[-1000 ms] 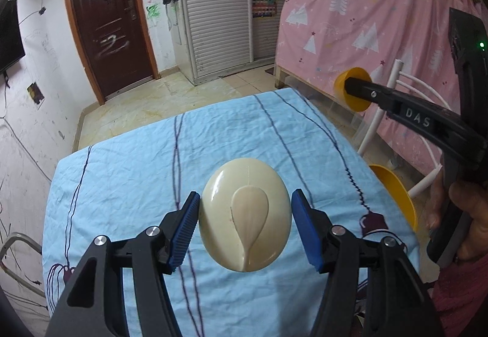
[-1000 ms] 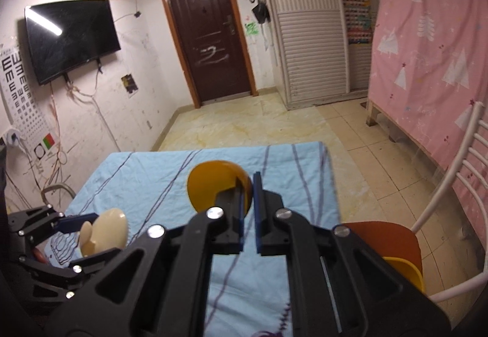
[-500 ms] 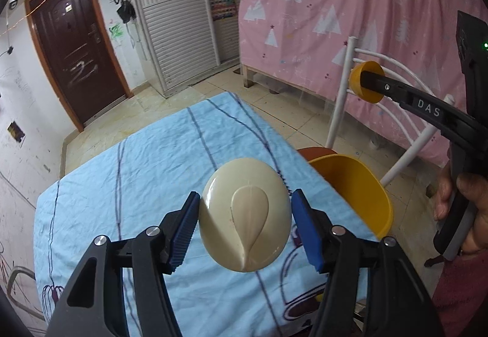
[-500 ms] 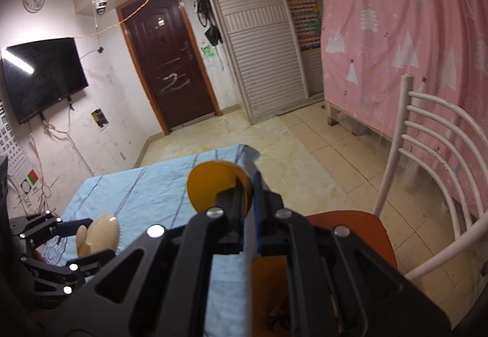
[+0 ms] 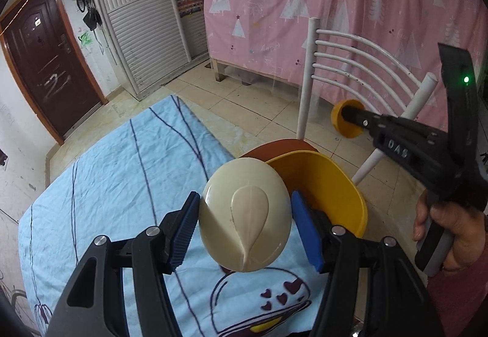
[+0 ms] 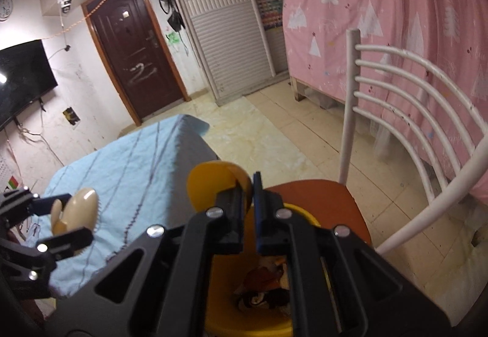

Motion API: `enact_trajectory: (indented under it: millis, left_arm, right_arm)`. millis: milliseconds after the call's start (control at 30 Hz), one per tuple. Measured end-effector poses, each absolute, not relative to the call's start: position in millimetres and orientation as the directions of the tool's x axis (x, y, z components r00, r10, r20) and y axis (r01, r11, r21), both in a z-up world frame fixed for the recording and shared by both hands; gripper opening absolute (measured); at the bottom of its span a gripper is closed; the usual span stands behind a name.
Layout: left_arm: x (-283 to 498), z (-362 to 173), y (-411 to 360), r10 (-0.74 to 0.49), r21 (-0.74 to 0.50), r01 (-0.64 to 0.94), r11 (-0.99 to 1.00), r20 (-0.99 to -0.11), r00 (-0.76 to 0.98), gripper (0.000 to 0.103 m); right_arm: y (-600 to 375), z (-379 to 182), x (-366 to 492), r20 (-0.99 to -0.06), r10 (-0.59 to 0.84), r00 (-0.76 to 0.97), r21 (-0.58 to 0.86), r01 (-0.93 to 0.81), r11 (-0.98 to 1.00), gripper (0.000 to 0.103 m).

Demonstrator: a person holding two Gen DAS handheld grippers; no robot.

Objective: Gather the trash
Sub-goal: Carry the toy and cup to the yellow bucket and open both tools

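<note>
- Now the left gripper [image 5: 244, 227] clamps a cream oval lid [image 5: 245, 215] between its blue pads [image 5: 183, 232], held in the air above the near edge of the blue-clothed table [image 5: 122, 172].
- From the right wrist view, the same lid [image 6: 77, 210] shows edge-on at the far left, over the cloth.
- Meanwhile the right gripper [image 6: 248, 190] has its fingers closed tight on a small yellow disc [image 6: 210, 184], pinched at its rim and standing on edge.
- From the left view that disc [image 5: 346, 120] hangs in the air in front of the white chair back [image 5: 360, 62], with the person's right hand [image 5: 451, 230] on the gripper's handle.
- A yellow bin [image 5: 329, 184] sits on the chair's red seat [image 6: 323, 200], just beside the table's edge; the lid overlaps its rim in the left view.
- Inside the bin [image 6: 225, 315], right under the right gripper, lies some trash [image 6: 262, 288], brownish and orange; what it is I cannot tell.
</note>
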State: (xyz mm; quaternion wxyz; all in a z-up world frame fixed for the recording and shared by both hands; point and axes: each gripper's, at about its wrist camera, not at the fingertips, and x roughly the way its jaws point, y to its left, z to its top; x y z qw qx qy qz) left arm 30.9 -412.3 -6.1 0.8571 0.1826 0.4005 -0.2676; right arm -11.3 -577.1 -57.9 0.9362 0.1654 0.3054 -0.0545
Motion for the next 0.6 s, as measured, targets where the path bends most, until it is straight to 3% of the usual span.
enact_trajectory:
  millis: [33,100,167,600]
  left_arm:
    - [32.2,-7.2,-416.2,-0.314,0.096,0.608,0.788,-0.787,0.531,0.053]
    - [35.8,-9.4,-422.5,-0.321,0.079,0.615,0.784,-0.797,0.511,0.053]
    - [41.1,-12.2,-429.1,-0.324,0.067,0.619,0.783,-0.806,0.496,0.053]
    - [61.2,-32.1,-453.9,-0.326,0.022,0.623,0.782,-0.837,0.439,0.053]
  right_arm:
    - [-579.1,-60.5,-11.1,-0.595,-0.003,0.804,0.277,0.208,0.938,0.007]
    - [-583.7,-67.2,-10.0,-0.609,0.003,0.793,0.281,0.213,0.936,0.025]
    - [-583.6,-72.6,-8.5,-0.628,0.006,0.778,0.266,0.207,0.942,0.065]
    - [-601.4,-83.7,-13.4,-0.624,0.005,0.782,0.307,0.239,0.921,0.066]
